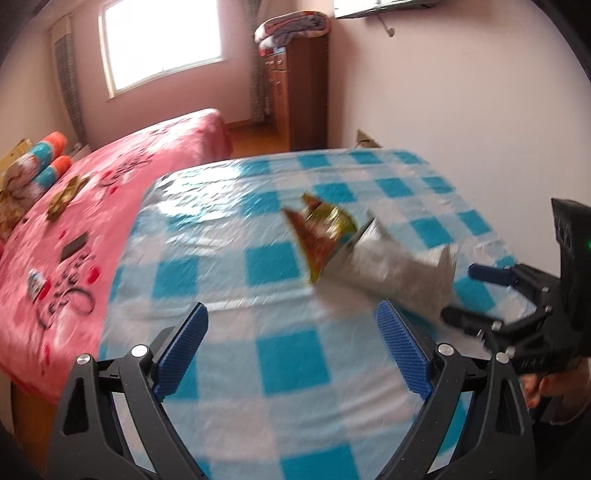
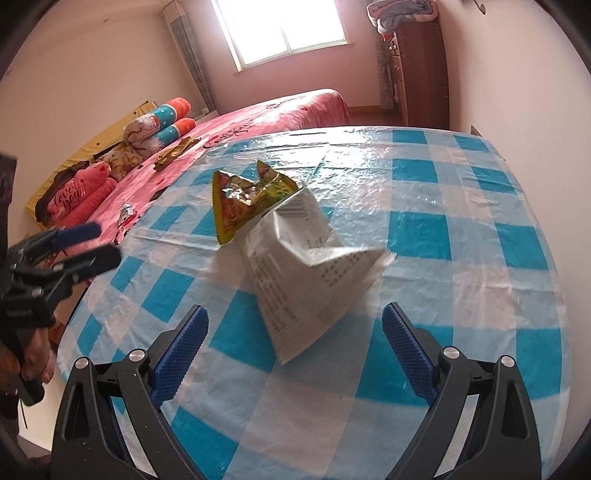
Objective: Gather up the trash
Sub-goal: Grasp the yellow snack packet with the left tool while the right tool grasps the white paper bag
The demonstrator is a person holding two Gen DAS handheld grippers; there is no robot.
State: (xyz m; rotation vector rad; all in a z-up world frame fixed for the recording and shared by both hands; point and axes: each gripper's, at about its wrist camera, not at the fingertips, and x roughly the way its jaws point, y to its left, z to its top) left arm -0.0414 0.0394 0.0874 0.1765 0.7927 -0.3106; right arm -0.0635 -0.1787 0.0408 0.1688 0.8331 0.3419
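A: A crumpled snack wrapper (image 2: 295, 254) lies on the surface (image 2: 480, 258), which wears a blue-and-white checked plastic cloth. Where exactly?

B: Around the middle of the surface, somewhat toward its far edge. The silver, printed inside of the wrapper faces the right wrist camera, and its yellow-green end (image 2: 245, 199) points toward the far-left edge. In the left wrist view the same wrapper (image 1: 369, 254) is blurred.

A: And the jaws?

B: The right gripper (image 2: 295, 349) hovers over the near part of the surface, jaws spread wide, blue ribbed pads on either side of the wrapper's near corner. Whether a pad touches it cannot be told. The left gripper (image 1: 293, 349) also has its jaws wide apart, with only checked cloth between them; the wrapper sits ahead of it and to its right.

A: Do the two see each other?

B: Yes. The right gripper (image 1: 476, 295) shows at the right edge of the left wrist view, just beside the wrapper's silver end. The left gripper (image 2: 92, 243) shows at the left edge of the right wrist view, off the surface's left edge, held by a hand (image 2: 33, 362).

A: Beyond the surface?

B: A bed (image 2: 258, 118) with a pink printed cover runs along its left edge, pillows (image 2: 162, 125) piled at the head. A window (image 2: 284, 29) is bright on the far wall, and a wooden cabinet (image 2: 421, 70) with folded bedding on top stands in the far-right corner.
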